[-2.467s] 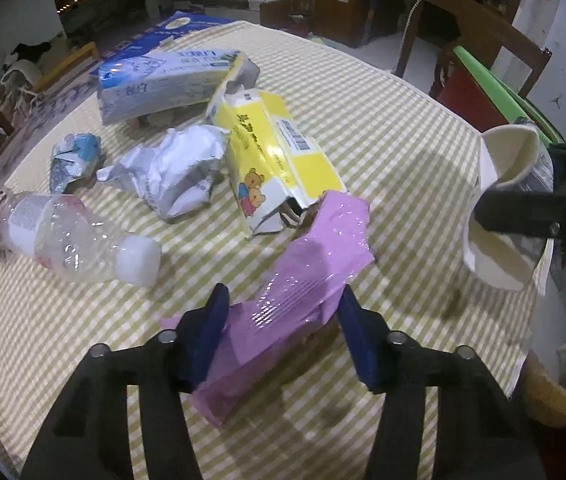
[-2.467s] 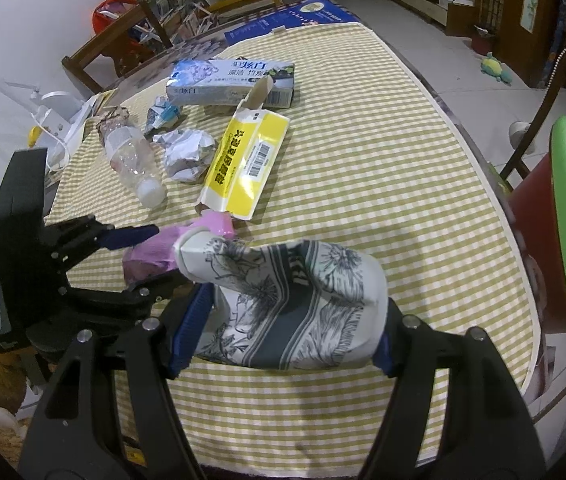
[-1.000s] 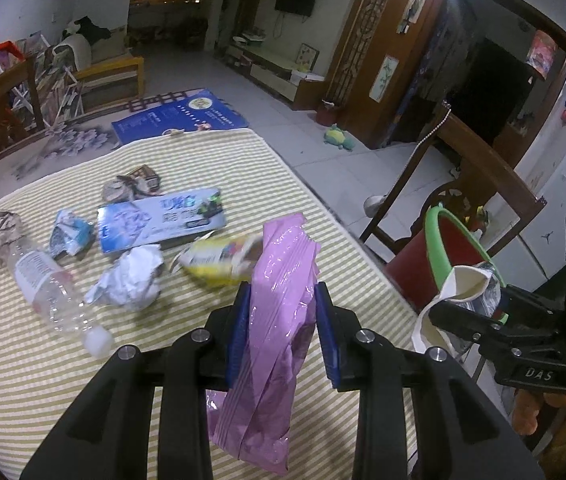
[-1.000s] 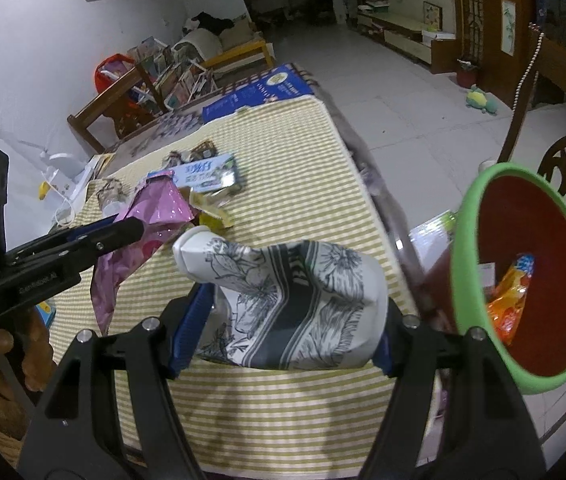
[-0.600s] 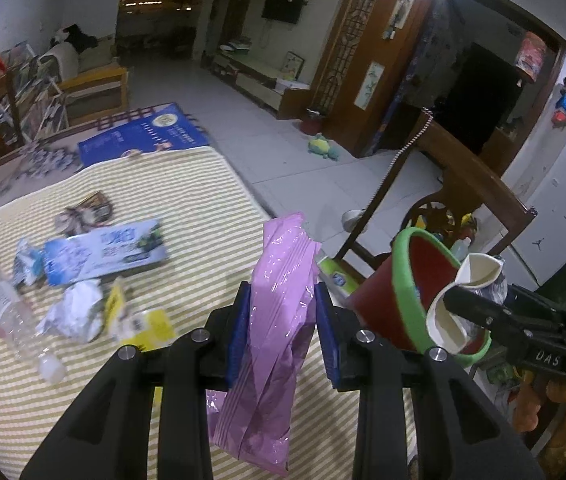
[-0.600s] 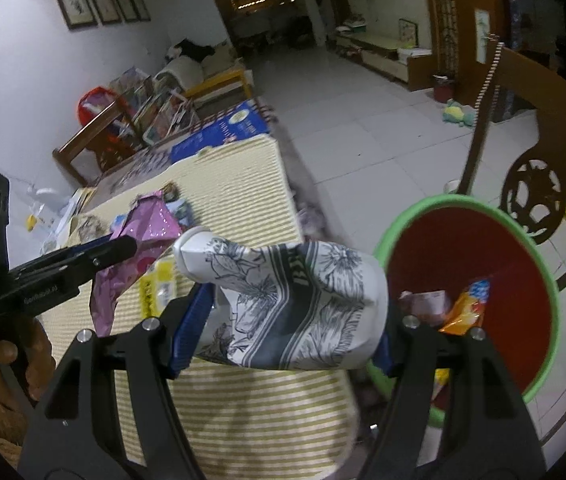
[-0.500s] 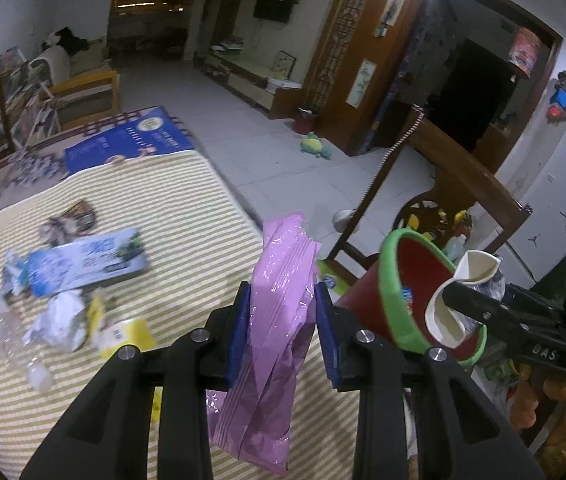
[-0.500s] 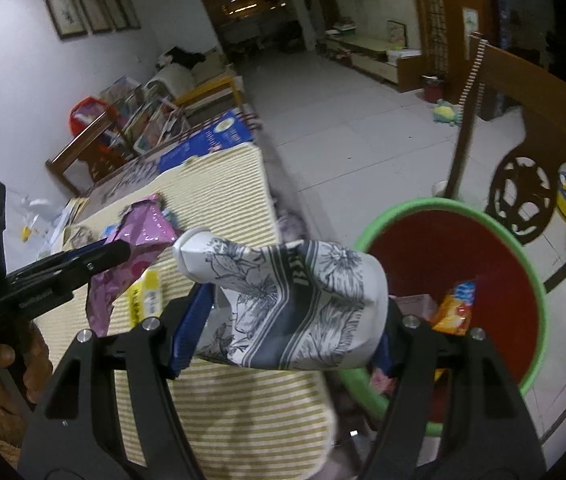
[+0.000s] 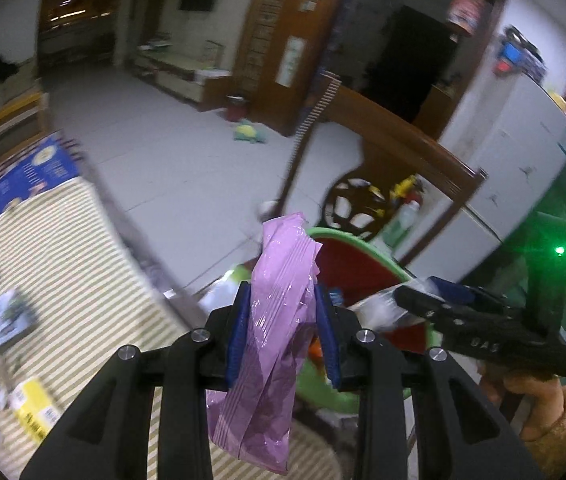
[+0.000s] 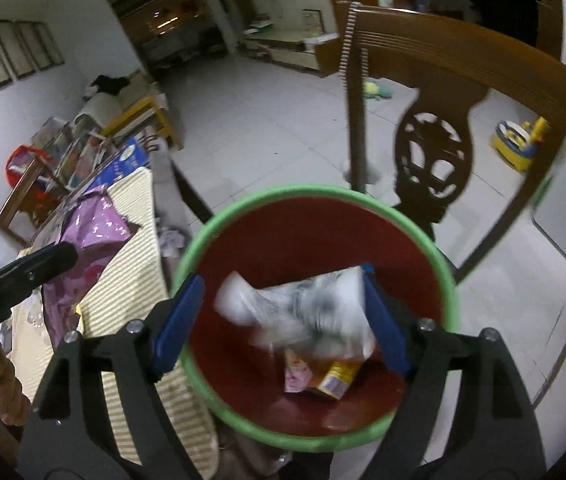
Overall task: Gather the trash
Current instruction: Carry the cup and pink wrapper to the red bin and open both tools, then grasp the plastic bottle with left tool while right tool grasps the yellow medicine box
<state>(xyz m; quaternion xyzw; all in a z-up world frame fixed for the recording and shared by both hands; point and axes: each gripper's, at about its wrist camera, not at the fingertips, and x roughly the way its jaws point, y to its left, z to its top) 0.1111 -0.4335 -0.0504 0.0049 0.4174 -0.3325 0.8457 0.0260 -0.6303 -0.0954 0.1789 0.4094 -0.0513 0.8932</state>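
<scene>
Now dropping trash: right gripper [image 10: 283, 320] opening over red bin [image 10: 315, 440], crumpled paper cup [image 10: 303, 312] between its pads, blurred, falling in. Left gripper [image 9: 283, 336] clamped on purple wrapper [image 9: 271, 328], near bin; next, over the rim, then release.

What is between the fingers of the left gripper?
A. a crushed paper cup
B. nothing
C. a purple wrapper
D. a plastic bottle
C: the left gripper is shut on the purple wrapper, which sticks out above and below its blue pads; the paper cup is at the right gripper, whose jaws are opening over the bin.
</scene>
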